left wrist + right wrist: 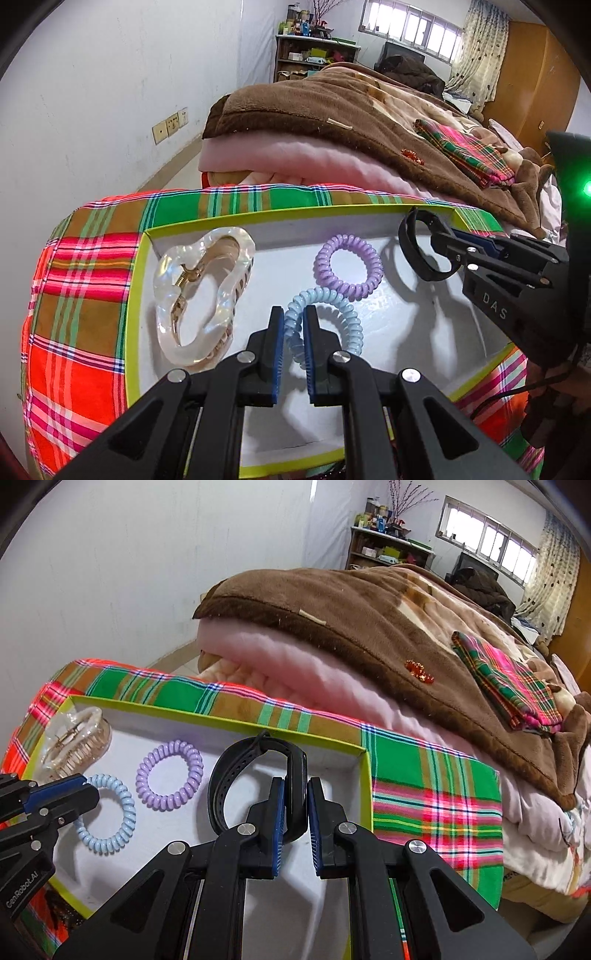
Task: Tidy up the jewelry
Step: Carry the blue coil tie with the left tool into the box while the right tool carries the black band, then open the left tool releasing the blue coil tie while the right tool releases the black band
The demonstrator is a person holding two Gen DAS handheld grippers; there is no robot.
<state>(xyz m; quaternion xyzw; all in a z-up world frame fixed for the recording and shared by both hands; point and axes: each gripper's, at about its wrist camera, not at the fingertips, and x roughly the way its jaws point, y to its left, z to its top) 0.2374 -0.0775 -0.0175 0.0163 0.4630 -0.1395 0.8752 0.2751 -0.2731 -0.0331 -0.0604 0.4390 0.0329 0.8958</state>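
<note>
While both grippers hang over the shallow box [138, 295], each one is clenched on an item. Left gripper [294, 326]: blue pads pinch the near side of the pale blue coil hair tie [343, 314], whose loop lies low over the white floor of the box; whether it rests on the floor I cannot tell. Right gripper [296, 797]: pads clamp the body of the black wristband [236, 771], its perforated strap curling out to the left, over the far right corner of the box by the yellow-green rim.

Purple coil hair tie [349, 267] lies flat on the box floor, between the blue one and the wristband, touching or just beside the blue coil. Clear hair claw clip [207, 291] with a gold spring sits at the left end of the box, apart from the ties.

Box sits on a plaid cloth [436, 797] of red, green and tan. Behind it, a brown blanket [351, 627] over pink bedding [280, 672]; on the blanket lie a small orange beaded piece [419, 671] and a folded plaid cloth [513, 683], well apart from the box
</note>
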